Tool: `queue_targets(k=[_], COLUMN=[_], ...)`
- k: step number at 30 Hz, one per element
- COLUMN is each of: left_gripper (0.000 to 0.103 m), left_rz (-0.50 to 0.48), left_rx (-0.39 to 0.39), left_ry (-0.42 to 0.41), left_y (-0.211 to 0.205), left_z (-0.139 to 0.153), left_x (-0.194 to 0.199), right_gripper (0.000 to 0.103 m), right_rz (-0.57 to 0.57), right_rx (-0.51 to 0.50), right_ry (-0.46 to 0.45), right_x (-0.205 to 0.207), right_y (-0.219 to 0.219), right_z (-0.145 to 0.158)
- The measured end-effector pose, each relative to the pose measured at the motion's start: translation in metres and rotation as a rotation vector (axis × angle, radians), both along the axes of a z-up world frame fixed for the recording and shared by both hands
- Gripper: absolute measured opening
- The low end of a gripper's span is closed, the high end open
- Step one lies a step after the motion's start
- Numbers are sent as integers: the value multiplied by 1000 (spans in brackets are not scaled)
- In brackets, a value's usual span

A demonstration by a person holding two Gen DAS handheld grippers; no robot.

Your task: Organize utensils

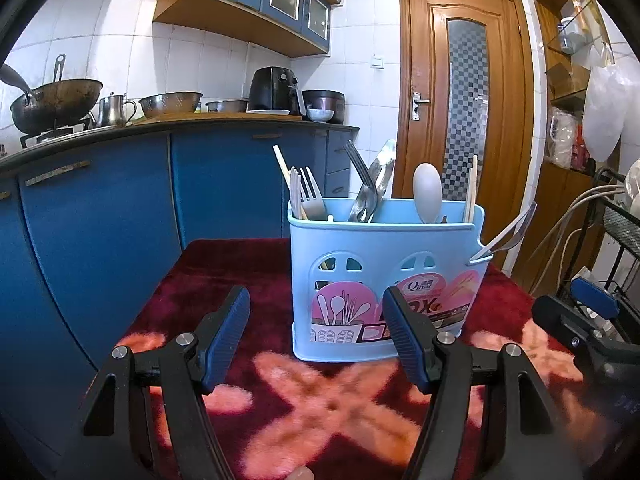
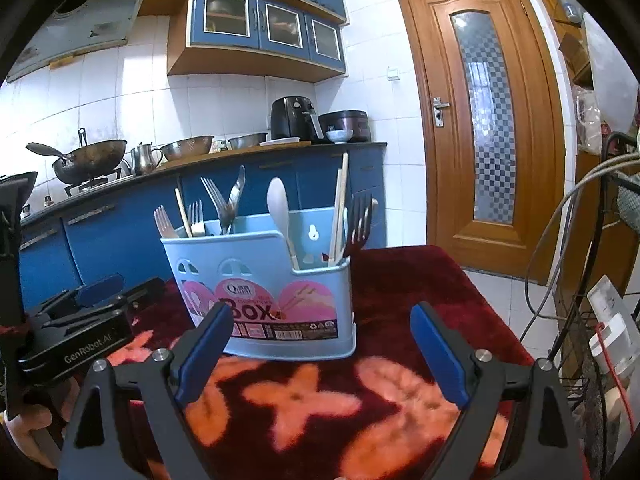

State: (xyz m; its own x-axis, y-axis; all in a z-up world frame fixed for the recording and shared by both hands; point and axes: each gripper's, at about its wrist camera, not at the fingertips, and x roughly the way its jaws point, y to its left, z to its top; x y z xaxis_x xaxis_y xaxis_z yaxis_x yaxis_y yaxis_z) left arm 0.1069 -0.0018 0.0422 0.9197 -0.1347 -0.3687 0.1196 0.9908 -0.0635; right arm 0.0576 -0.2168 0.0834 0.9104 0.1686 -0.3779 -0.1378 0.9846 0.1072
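Observation:
A light blue plastic utensil box (image 1: 384,280) with a pink label stands on a dark red cloth with orange flowers (image 1: 320,400). It holds forks (image 1: 310,196), a white spoon (image 1: 427,192), chopsticks (image 1: 471,192) and metal utensils (image 1: 370,188); one metal fork (image 1: 508,234) leans out at its right side. My left gripper (image 1: 316,320) is open and empty just in front of the box. My right gripper (image 2: 320,332) is open and empty in front of the box (image 2: 264,280); it also shows at the right edge of the left wrist view (image 1: 592,320).
Blue kitchen cabinets (image 1: 120,220) with a counter carry a wok (image 1: 56,100), a jug, metal bowls, an air fryer (image 1: 276,88) and a rice cooker. A wooden door (image 1: 464,92) is behind. A wire rack and cables (image 2: 592,260) stand at the right.

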Motion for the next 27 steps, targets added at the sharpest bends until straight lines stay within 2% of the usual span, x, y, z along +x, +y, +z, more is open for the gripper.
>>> queue_targets(k=[6, 27], left_gripper=[70, 70], left_rz=[-1, 0], left_rx=[9, -8], left_ry=[0, 18], left_y=[-1, 1], left_z=[-2, -8], left_x=[1, 7], right_gripper=[98, 99], right_rz=[-4, -3], right_rx=[8, 12], right_ry=[11, 39], right_x=[2, 5], right_y=[-2, -2], right_z=[-5, -12])
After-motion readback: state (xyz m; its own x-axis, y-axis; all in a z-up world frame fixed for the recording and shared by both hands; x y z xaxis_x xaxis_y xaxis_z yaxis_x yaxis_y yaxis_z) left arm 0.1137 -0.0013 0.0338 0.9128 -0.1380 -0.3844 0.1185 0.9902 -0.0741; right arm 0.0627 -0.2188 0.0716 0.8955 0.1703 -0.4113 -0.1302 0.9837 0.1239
